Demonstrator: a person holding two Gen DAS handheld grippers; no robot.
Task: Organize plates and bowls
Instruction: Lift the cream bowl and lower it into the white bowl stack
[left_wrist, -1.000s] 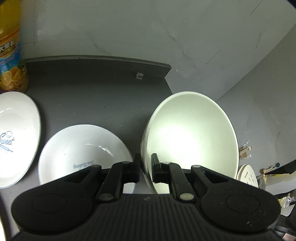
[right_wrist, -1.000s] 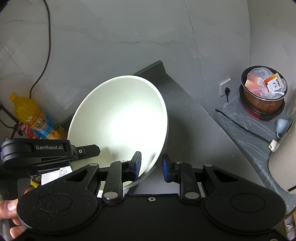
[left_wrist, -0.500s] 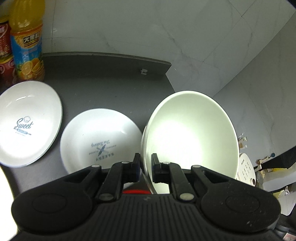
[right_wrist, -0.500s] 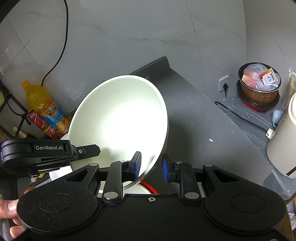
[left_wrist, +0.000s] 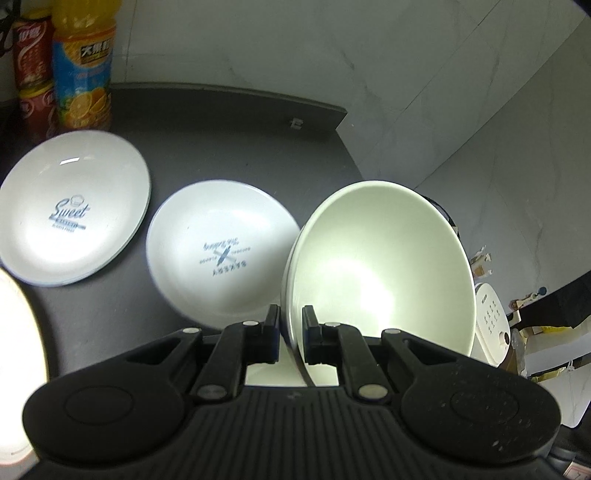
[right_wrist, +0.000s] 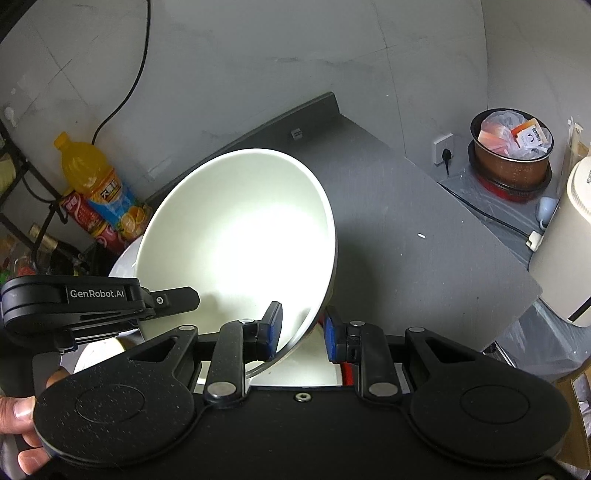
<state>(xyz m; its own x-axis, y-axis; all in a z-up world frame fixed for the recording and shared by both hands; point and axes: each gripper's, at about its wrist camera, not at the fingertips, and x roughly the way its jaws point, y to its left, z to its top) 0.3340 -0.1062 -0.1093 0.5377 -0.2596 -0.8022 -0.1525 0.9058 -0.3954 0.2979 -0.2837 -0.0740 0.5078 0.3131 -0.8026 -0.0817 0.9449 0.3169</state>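
The left gripper (left_wrist: 291, 334) pinches the rim of the big white bowl (left_wrist: 380, 266). Its jaws are pressed on the rim, one inside and one outside. The bowl hangs tipped up on its side, above the dark table (left_wrist: 229, 140).

The right gripper (right_wrist: 303, 332) is at the same bowl (right_wrist: 240, 236). Its jaws are spread. The rim sits between them and touches the left pad, but the right pad is apart from it. So only the left one carries the bowl.

I think the step now is to carry the bowl to its place and set it down. A bowl held by one edge can swing or slip. So go slow, keep the pinch tight, and lower it flat before letting go. The right gripper can close on the rim to help.

On the table lie two white plates. The Sweet plate (left_wrist: 72, 210) is at 9 o'clock in the left view. The smaller plate (left_wrist: 218, 254) is just beside the bowl, at about 10 o'clock from the jaws. Do not bump it.

A juice bottle (left_wrist: 81, 70) and a red can (left_wrist: 31, 74) stand at 11 o'clock, at the back. A rice cooker (right_wrist: 511, 158) sits at 2 o'clock in the right view, off the table. Something white and red shows under the bowl, but I cannot tell what it is.
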